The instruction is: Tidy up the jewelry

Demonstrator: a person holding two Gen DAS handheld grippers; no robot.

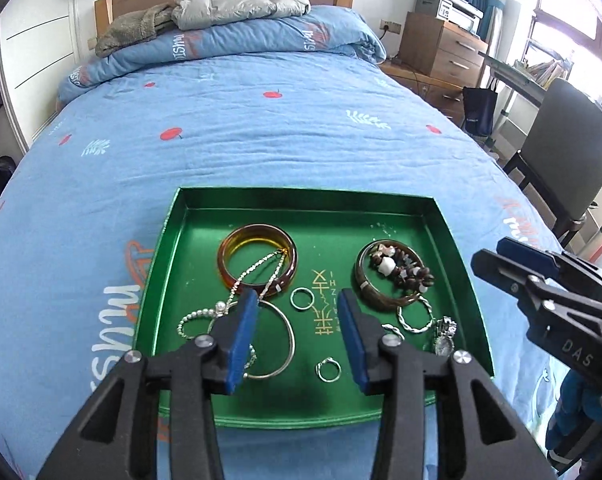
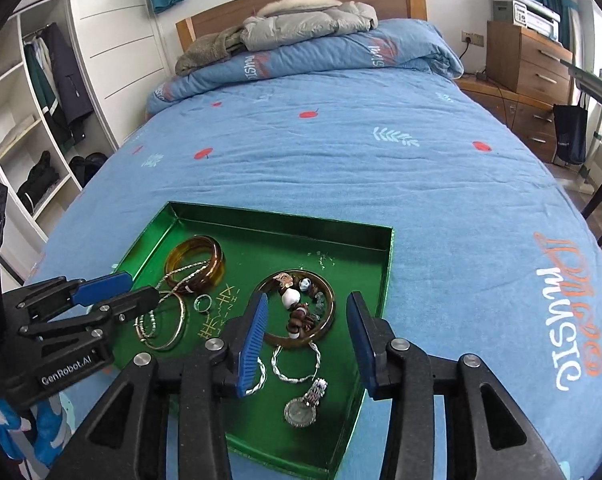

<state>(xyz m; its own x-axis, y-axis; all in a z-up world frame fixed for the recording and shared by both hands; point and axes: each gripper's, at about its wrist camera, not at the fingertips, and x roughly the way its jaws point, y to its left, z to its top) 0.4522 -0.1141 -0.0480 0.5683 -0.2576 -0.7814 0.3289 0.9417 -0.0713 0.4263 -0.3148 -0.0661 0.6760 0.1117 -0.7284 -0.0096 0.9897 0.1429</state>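
A green tray (image 1: 173, 240) (image 2: 383, 280) lies on the blue bedspread and holds the jewelry. In it are an amber bangle (image 1: 229, 246) (image 2: 215, 254), a silver chain (image 1: 257, 266), a thin silver bangle (image 1: 289, 340), two small rings (image 1: 302, 298) (image 1: 328, 370), a dark bangle (image 1: 381, 304) (image 2: 325, 320) with a bead bracelet (image 1: 405, 270) inside it, a twisted silver ring (image 2: 295, 362) and a wristwatch (image 2: 301, 410). My left gripper (image 1: 299, 302) is open and empty above the tray's middle. My right gripper (image 2: 307, 304) is open and empty above the dark bangle.
The bed (image 1: 261, 128) stretches away, with a folded quilt (image 1: 229, 44) and a grey jacket (image 1: 241, 4) at the headboard. A wooden drawer unit (image 1: 441, 46) and a dark chair (image 1: 569, 152) stand on the right. A wardrobe (image 2: 29, 120) stands on the left.
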